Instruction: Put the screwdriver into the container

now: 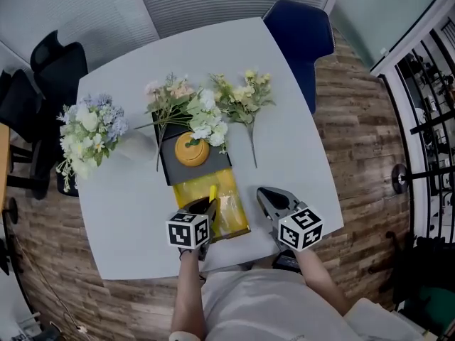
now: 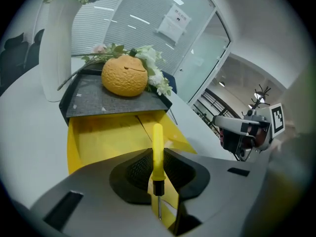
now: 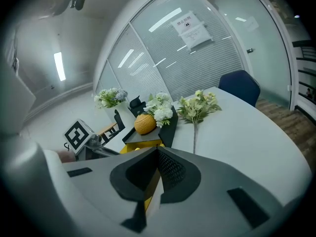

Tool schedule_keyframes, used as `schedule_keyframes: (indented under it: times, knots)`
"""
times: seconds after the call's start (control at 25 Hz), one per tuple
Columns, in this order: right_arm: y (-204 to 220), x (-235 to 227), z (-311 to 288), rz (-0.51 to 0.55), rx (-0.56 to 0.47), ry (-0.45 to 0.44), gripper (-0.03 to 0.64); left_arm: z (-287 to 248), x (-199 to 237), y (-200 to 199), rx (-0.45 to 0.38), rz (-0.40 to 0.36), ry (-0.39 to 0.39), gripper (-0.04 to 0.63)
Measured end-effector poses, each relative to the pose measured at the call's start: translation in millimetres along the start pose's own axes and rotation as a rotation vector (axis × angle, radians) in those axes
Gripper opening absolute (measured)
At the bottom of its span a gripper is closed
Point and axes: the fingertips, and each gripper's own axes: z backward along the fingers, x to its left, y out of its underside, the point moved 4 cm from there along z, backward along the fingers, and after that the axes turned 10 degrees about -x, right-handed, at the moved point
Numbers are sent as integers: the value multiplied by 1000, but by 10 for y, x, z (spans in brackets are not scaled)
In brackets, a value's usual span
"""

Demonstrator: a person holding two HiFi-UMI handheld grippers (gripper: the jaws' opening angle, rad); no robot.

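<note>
Screwdriver (image 2: 157, 147) in left hand-held gripper (image 1: 205, 206)

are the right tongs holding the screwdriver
No, the right tongs are shut on nothing; the yellow screwdriver sits clamped in the left tongs.

Flowers and an orange fruit (image 1: 192, 150) on a pale table (image 1: 128, 212)

The fruit sits on a dark grey tray (image 1: 174, 172) near the table's middle. Left of the tray is a white-and-blue bouquet (image 1: 89, 133) in a white vase (image 2: 54, 48). A pink-and-white bouquet (image 1: 178, 98) lies across the tray's far edge, with a yellow-green spray (image 1: 245, 98) to its right. Beyond the table stand a blue chair (image 1: 302, 30) and a black office chair (image 1: 57, 66) on a wood floor (image 1: 355, 119).
</note>
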Motion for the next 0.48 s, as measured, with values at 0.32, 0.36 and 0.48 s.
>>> schedule_keyframes:
  times: [0.32,0.36,0.48]
  knots:
    - [51,-86,-83,-18,21,5,15,-201,33,128,99,-53,-13,69]
    - [53,-89,-90,-19,23,5,15,-216,38,135,106,-61,-17,69]
    - [62,-92,-97,-21,27,4,15,-251,42,148,118,-75,-22,69]
